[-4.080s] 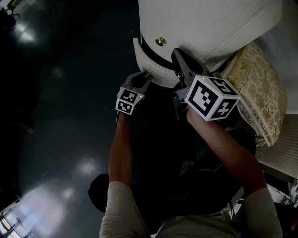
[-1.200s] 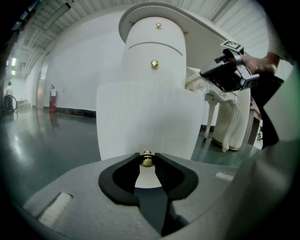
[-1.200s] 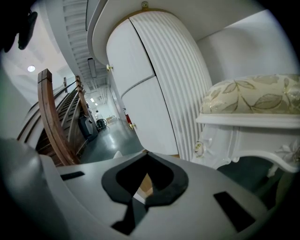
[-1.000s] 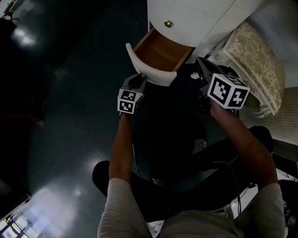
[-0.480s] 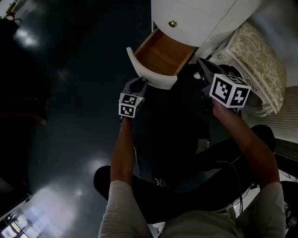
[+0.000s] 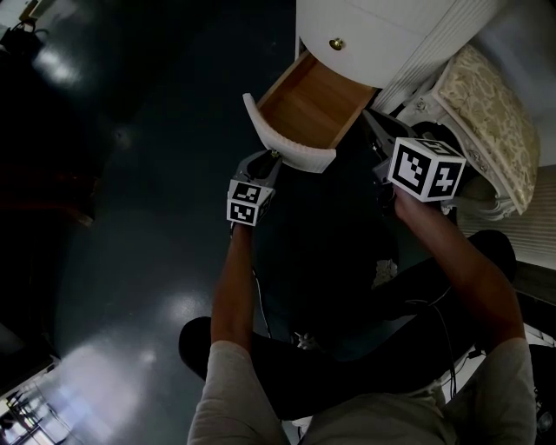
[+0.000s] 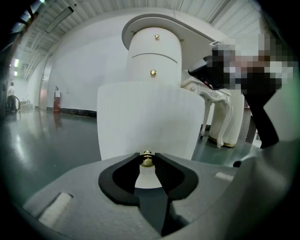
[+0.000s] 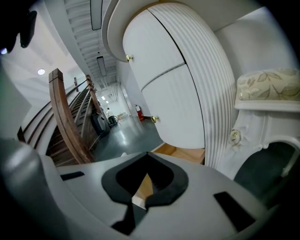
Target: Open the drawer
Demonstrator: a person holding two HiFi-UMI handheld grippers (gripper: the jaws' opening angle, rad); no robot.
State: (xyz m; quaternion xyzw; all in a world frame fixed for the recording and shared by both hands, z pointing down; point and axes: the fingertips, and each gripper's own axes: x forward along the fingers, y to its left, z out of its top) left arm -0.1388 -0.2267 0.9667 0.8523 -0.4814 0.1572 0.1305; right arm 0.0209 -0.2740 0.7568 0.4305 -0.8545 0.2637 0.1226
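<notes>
The lowest drawer (image 6: 291,146) of a white rounded cabinet (image 6: 373,26) stands pulled out, its bare wooden inside (image 6: 313,100) showing. My left gripper (image 6: 272,157) sits at the curved white drawer front (image 7: 150,117), shut on the drawer's small brass knob (image 7: 147,160). My right gripper (image 6: 372,120) hovers at the drawer's right side, close to the cabinet, with its tips together and nothing held. In the right gripper view its jaws (image 8: 147,153) point past the drawer's wooden side (image 8: 180,152) toward the cabinet's ribbed wall (image 8: 211,93).
Higher drawers carry brass knobs (image 6: 335,43). A white carved seat with a floral cushion (image 6: 491,113) stands right of the cabinet. A wooden stair rail (image 8: 65,122) rises to the left. My legs are on the dark glossy floor (image 6: 130,217).
The drawer has come further out of the cabinet with my left gripper on its knob. Four seconds ago it was only slightly open. My right gripper stays beside the drawer.
</notes>
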